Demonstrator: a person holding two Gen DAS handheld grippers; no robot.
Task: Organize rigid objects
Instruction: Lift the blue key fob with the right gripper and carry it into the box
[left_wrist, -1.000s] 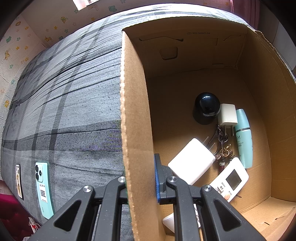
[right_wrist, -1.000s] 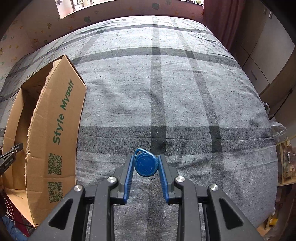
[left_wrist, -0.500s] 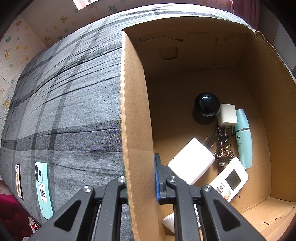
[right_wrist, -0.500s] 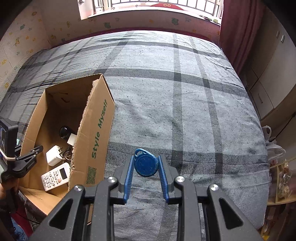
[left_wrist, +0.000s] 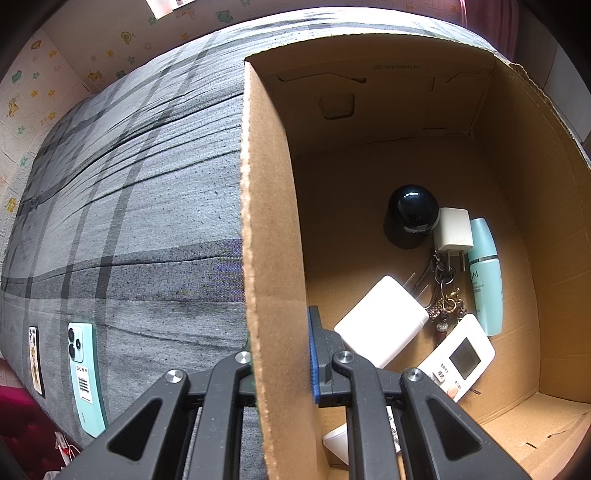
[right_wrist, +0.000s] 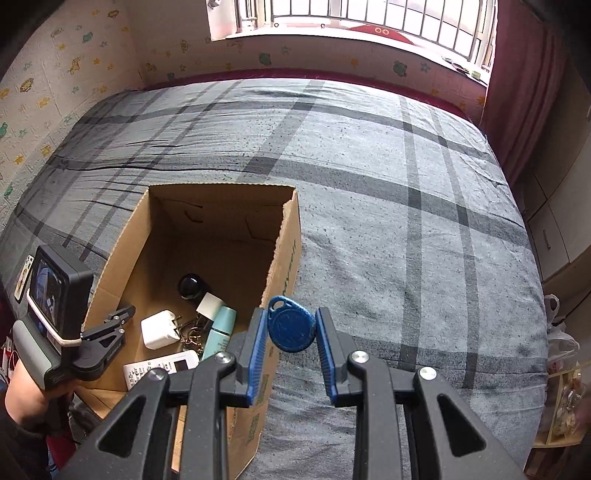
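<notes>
Right gripper (right_wrist: 290, 330) clamps the blue key fob (right_wrist: 291, 328) by its edges; it looks light, stiff, slippery.

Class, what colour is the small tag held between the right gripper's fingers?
Blue. The tag shows best in the right wrist view, pinched in the right gripper.

cardboard box (right_wrist: 286, 258) open-topped, far floor half bare; near half crowded by chargers (left_wrist: 380, 321), remote (left_wrist: 458, 358), keys (left_wrist: 443, 295); left gripper (left_wrist: 280, 354) clamps left wall
</notes>
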